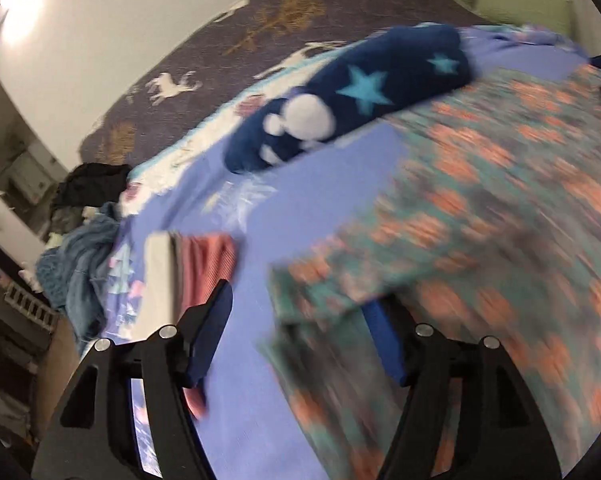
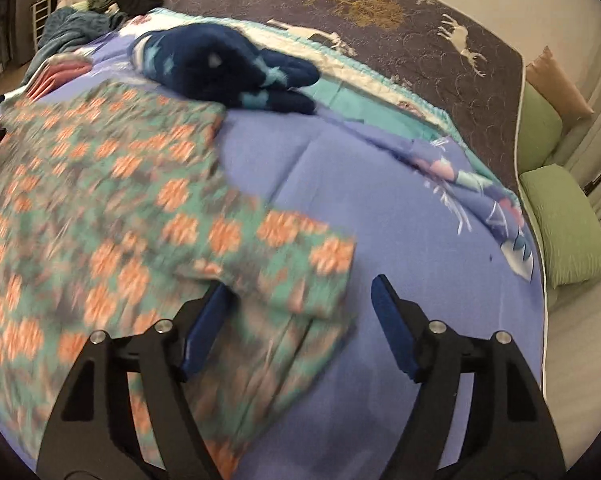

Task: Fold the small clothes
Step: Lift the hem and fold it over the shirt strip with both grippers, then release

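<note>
I had both grippers over the bed, pointed down at the flowered garment [image 2: 132,208], a green cloth with orange blossoms spread on the purple sheet [image 2: 340,184]. My left gripper [image 1: 300,320] stood with its jaws apart, gripping nothing; a corner of the garment lay between the fingers, over the right-hand one, but the pads did not press on it. My right gripper [image 2: 300,304] was likewise released, its jaws wide, with the garment's near corner lying loose between them and just beside the left-hand finger. The cloth looked blurred in both views.

Beyond the garment lay a dark blue fleece piece with light blue stars [image 1: 352,92], touching its far edge. A small stack of folded clothes [image 1: 192,268], one red-striped, sat on the sheet just past my left gripper. A heap of blue and dark laundry [image 1: 84,248] lay at the bed's edge. Green pillows [image 2: 564,220] lay beside the bed on the other side.
</note>
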{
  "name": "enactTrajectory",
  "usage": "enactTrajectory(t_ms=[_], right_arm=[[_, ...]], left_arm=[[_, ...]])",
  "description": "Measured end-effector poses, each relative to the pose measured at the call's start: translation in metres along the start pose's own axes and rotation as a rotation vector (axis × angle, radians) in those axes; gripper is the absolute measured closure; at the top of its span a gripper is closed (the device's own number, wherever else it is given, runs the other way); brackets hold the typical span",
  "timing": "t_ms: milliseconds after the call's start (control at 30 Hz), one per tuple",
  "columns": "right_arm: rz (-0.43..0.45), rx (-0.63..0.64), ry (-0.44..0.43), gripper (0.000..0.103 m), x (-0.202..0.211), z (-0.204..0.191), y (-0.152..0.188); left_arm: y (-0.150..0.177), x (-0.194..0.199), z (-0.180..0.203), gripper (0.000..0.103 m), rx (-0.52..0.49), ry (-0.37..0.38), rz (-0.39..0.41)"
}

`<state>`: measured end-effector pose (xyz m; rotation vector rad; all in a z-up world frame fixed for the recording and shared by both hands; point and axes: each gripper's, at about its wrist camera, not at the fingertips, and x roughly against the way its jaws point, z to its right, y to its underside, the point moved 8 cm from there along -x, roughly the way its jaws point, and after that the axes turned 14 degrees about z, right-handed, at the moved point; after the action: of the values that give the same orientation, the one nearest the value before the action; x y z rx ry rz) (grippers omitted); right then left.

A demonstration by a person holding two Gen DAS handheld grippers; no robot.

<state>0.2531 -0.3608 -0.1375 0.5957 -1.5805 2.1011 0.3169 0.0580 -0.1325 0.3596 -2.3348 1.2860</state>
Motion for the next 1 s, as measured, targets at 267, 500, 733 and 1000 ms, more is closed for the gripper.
enactTrajectory(t_ms=[267,500,733,1000], right_arm=[[0.018,-0.384,0.016,0.04,-0.025,0.069,-0.022],[-0.031,-0.57,-0.202,0.049,-0.035,0.061,-0.011],[0.021,-0.563,-0.23,0.098,-0.028,0.042,-0.029],[0.044,-0.585,-0.136,0.092,-0.033,0.06,-0.037]], left_arm=[[-0.009,-0.042,-0.064,0.035,0.4,0.035,-0.014],[0.003,-0.053,-0.03,0.059,0.45,0.216,-0.092],[-0.018,-0.042,-0.025,0.101,0.473,0.195,-0.001],[-0.018,-0.057,-0.042,0.098,0.494,0.127,-0.005]])
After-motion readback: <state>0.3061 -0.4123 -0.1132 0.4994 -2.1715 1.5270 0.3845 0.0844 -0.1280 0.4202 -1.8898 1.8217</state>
